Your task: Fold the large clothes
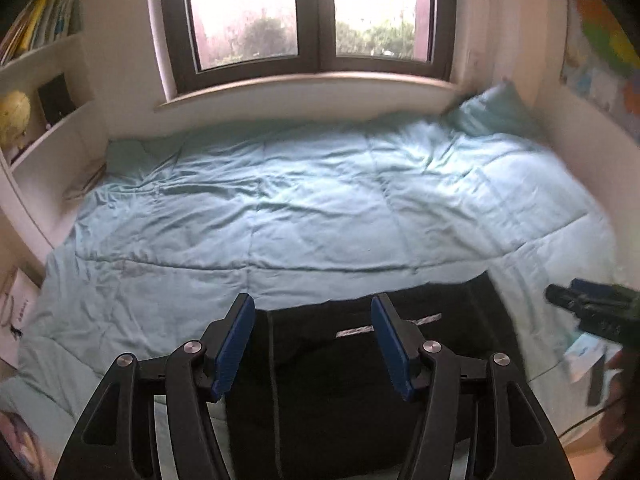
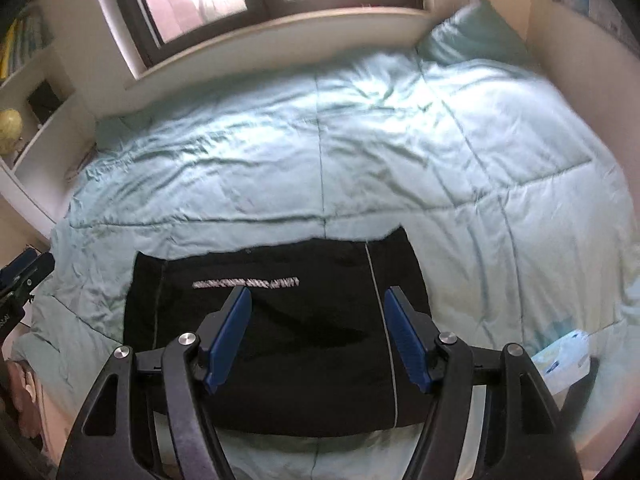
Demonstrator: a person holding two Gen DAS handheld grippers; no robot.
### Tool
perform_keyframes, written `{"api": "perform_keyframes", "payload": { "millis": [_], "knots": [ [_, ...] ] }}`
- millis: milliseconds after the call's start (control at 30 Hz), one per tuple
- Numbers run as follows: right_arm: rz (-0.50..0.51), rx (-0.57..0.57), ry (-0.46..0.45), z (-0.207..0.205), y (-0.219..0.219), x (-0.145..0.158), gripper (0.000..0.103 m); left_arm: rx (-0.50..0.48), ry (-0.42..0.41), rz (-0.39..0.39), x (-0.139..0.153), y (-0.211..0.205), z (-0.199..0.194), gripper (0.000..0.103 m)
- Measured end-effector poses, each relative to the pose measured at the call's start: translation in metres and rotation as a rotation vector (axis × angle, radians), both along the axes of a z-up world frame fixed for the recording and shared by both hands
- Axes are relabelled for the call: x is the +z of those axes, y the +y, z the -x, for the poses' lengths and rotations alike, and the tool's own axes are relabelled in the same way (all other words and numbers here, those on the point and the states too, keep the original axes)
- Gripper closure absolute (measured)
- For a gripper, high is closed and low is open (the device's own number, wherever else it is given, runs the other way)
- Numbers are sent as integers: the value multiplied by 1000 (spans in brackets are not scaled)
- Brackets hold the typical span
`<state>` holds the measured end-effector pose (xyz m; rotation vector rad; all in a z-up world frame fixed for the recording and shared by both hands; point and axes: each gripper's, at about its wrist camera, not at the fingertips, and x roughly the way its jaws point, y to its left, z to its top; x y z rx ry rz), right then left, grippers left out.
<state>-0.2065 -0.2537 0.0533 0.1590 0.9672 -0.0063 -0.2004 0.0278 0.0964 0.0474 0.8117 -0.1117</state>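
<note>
Where the pale teal quilt (image 2: 360, 148) covers the bed, black garment (image 2: 280, 344) folded into a flat rectangle at its near edge, white lettering facing up, left tool (image 1: 312, 340) spread wide and empty above it, right tool (image 2: 316, 332) likewise agape, holding nothing, window (image 1: 308, 16) beyond

A black garment (image 2: 276, 340), marked with a white striped bar and thin pale seam lines, is being shown on a pale teal quilt (image 2: 360, 140). Blue pads (image 1: 234, 344) are being carried on black grippers. The window frame (image 1: 316, 20) is being seen as dark brown.
</note>
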Motion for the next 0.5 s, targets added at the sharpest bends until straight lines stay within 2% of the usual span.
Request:
{"api": "perform_keyframes", "payload": {
  "millis": [233,500],
  "knots": [
    [87,28,-48,9,24,27,31,9,-13,36,9,0,13,41],
    [60,33,-12,8,29,18,31,-11,3,56,4,-4,14,41]
  ]
}}
